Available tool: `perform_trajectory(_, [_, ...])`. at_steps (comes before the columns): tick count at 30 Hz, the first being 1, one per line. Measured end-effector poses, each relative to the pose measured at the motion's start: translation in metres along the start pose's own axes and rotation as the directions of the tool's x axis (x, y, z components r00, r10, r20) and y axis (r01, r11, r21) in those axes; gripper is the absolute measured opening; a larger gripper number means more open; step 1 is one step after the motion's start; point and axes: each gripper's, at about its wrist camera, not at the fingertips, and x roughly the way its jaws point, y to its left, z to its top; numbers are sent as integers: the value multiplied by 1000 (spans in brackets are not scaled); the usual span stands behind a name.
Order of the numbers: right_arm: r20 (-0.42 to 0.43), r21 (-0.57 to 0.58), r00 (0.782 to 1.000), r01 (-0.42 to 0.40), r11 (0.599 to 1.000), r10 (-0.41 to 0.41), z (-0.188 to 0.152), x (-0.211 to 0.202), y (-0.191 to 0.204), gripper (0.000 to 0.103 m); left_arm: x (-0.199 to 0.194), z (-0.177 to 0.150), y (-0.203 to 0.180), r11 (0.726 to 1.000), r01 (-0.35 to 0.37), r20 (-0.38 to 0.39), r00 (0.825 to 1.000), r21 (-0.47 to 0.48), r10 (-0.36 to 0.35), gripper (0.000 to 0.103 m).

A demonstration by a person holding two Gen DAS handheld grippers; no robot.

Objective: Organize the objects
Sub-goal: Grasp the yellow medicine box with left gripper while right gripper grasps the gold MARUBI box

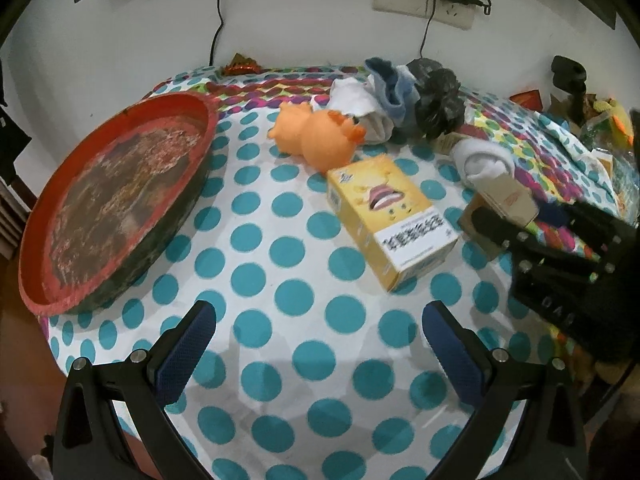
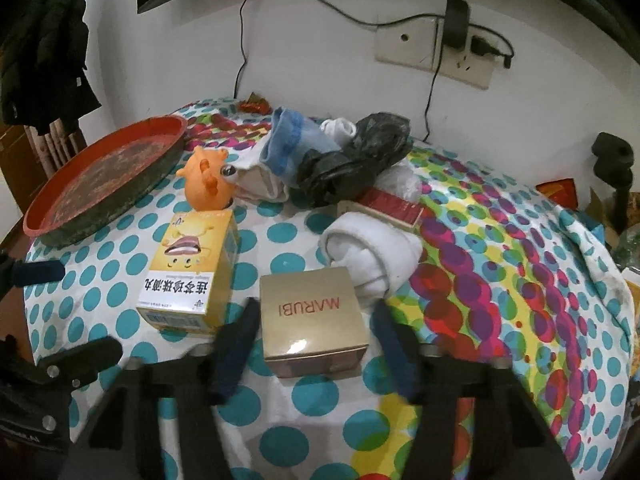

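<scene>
A gold box marked MARUBI (image 2: 312, 320) stands on the dotted cloth between the fingers of my right gripper (image 2: 316, 306). The blurred pads flank its two sides with thin gaps, so the gripper is open. A yellow carton (image 2: 192, 268) lies just left of it, with an orange toy animal (image 2: 208, 176) behind. A rolled white sock (image 2: 372, 252) touches the gold box's far right corner. My left gripper (image 1: 320, 320) hovers open over bare cloth, in front of the yellow carton (image 1: 392, 220) and right of the round red tray (image 1: 172, 98).
Behind the boxes lie a blue sock (image 2: 288, 140), a black plastic bag (image 2: 356, 156) and a red pack (image 2: 392, 204). The red tray (image 2: 120, 130) sits at the table's left edge. Cables hang from a wall socket (image 2: 432, 52). Clutter fills the far right (image 1: 600, 120).
</scene>
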Motion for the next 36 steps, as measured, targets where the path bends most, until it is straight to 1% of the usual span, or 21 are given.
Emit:
perform_trajectory(7, [25,12,1000,-16,1000,16,-5,-6,-8,46,4,21,-17,1000,-1,-13,1000,5,1,103])
perform_trajectory(12, [62,55,998,7,998,-10,-11,-20,-30,46,16,40,-19,996,38,-69,997,-76,-44,103])
perform_trajectory(16, [73,102,997,-17,995,9,-13,-23,-48,46,29,55,-23,989,50,-111,992,-140,-66,103])
perform_trajectory(18, [74,106,997,-23,994,16,-12,-22,-50,46,38,59,-26,986,54,-139,987,-160,-77,103])
perform_trajectory(21, [70,97,997,-32,995,25,-10,-19,-48,46,45,62,-30,983,57,-159,984,-176,-85,103])
perform_trajectory(24, [69,84,997,-39,996,33,-9,-18,-44,46,50,64,-34,985,42,-158,985,-165,-69,103])
perform_trajectory(28, [68,103,997,-53,993,47,-10,-17,-48,46,55,64,-36,988,2,-154,988,-155,-26,101])
perform_trajectory(29, [69,108,996,-57,993,50,-10,-17,-49,46,56,64,-36,988,-2,-151,988,-152,-21,98])
perform_trajectory(30, [68,115,996,-63,991,55,-10,-17,-51,46,56,64,-36,989,-6,-146,989,-147,-16,89])
perform_trajectory(31, [67,120,996,-62,991,54,-10,-16,-52,46,56,64,-35,989,-11,-141,990,-145,-9,85])
perform_trajectory(32, [65,125,996,-63,990,55,-10,-16,-53,46,57,64,-34,989,-13,-143,990,-144,-8,76])
perform_trajectory(33, [64,128,996,-67,990,59,-10,-16,-53,46,59,64,-33,989,-1,-150,988,-148,-21,69])
perform_trajectory(34, [62,131,996,-67,989,60,-10,-15,-54,46,60,64,-33,988,15,-154,987,-151,-38,66])
perform_trajectory(35, [61,133,996,-66,989,59,-10,-15,-55,46,62,63,-32,988,27,-160,986,-154,-52,59])
perform_trajectory(36, [62,134,996,-67,989,59,-10,-15,-55,46,61,63,-32,988,20,-153,987,-151,-43,54])
